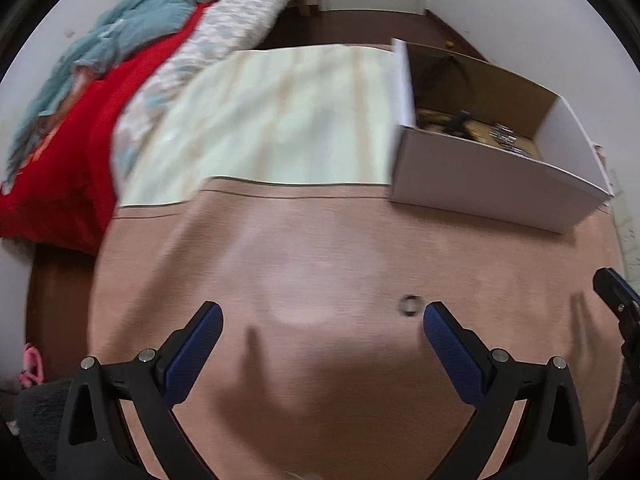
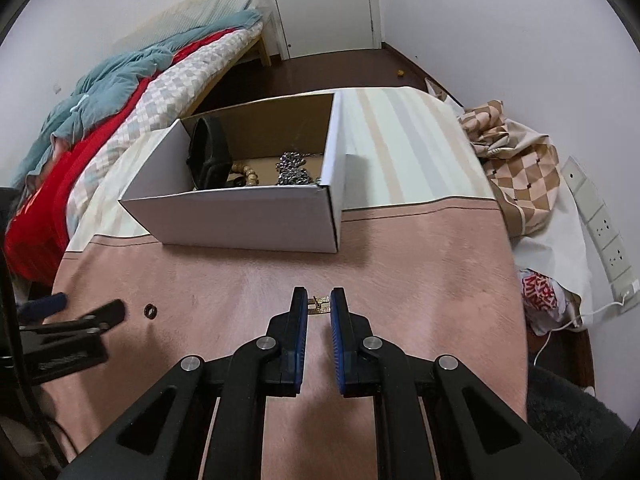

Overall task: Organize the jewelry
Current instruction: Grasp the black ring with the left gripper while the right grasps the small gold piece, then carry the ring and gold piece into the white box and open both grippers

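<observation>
A white cardboard box [image 2: 256,216] stands on the pink tabletop and holds a black pouch [image 2: 208,156], wooden beads [image 2: 246,172] and a silver chain [image 2: 294,170]; it also shows in the left wrist view [image 1: 480,176]. A small dark ring [image 1: 411,305] lies on the table just inside the right fingertip of my left gripper [image 1: 322,316], which is open and empty; the ring also shows in the right wrist view [image 2: 151,311]. My right gripper [image 2: 319,300] is shut on a small gold jewelry piece [image 2: 319,304] low over the table.
A striped pale cloth [image 1: 288,120] covers the far half of the table. A bed with red and teal bedding [image 2: 100,112] lies to the left. A checked cloth [image 2: 516,168] and a power strip [image 2: 600,224] lie to the right. A white door [image 2: 324,4] stands behind.
</observation>
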Tool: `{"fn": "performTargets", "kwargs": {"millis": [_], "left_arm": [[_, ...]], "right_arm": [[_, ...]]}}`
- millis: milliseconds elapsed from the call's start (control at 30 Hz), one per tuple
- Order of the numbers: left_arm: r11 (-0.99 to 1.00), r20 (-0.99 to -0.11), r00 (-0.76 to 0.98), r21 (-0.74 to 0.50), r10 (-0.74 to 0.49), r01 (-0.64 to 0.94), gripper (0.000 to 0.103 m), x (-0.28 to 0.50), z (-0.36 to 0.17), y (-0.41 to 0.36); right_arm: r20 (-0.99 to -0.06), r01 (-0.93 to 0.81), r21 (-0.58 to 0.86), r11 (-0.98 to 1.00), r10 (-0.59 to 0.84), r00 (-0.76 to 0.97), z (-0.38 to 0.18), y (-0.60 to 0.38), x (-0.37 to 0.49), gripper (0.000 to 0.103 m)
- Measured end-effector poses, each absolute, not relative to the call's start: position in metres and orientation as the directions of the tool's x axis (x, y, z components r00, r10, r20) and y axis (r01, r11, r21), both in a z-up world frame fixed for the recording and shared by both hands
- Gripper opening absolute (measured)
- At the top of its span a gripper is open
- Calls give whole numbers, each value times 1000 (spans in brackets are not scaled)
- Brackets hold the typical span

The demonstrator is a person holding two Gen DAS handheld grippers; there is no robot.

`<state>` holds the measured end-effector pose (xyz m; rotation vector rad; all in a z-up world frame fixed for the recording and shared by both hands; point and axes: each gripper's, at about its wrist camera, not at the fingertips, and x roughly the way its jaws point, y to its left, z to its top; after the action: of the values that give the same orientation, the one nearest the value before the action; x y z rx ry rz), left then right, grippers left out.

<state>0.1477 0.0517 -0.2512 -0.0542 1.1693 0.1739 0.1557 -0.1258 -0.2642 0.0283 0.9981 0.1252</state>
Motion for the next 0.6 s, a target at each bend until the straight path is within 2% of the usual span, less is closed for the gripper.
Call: {"fn": "performTargets", "kwargs": {"millis": [67, 133, 200, 233, 300, 333, 367, 400, 600], "left_arm": [[990, -922, 374, 46, 94, -135, 102, 151, -257, 42], [993, -921, 381, 46, 85, -111, 95, 152, -260, 35], [995, -921, 382, 48, 77, -86, 69, 152, -262, 28], [996, -923, 379, 45, 71, -78, 59, 152, -264, 25], [998, -917, 395, 22, 44, -60, 30, 151, -263, 21], [998, -916, 399, 22, 41, -52, 24, 151, -262, 19], [999, -915, 401, 25, 38, -39, 14, 151, -261, 16], [999, -915, 401, 25, 37, -35, 10, 151, -261, 16], [999, -906, 422, 25, 32, -22, 10, 148, -255, 12]], "right_arm": [[-837, -84, 80, 993, 113, 536, -263, -128, 152, 12], [-839, -74, 78, 994, 105, 534, -263, -132, 150, 12], [-840, -66, 77, 995, 100, 534, -263, -135, 149, 12], [-840, -61, 77, 995, 98, 534, -263, -137, 149, 12], [-840, -57, 78, 995, 96, 534, -262, -138, 150, 12], [-839, -54, 78, 996, 94, 536, -262, -139, 150, 12], [-839, -53, 79, 996, 95, 536, -261, -139, 150, 12], [-838, -52, 79, 995, 95, 537, -261, -140, 150, 12], [-829, -55, 85, 995, 101, 550, -255, -138, 149, 12]]}}
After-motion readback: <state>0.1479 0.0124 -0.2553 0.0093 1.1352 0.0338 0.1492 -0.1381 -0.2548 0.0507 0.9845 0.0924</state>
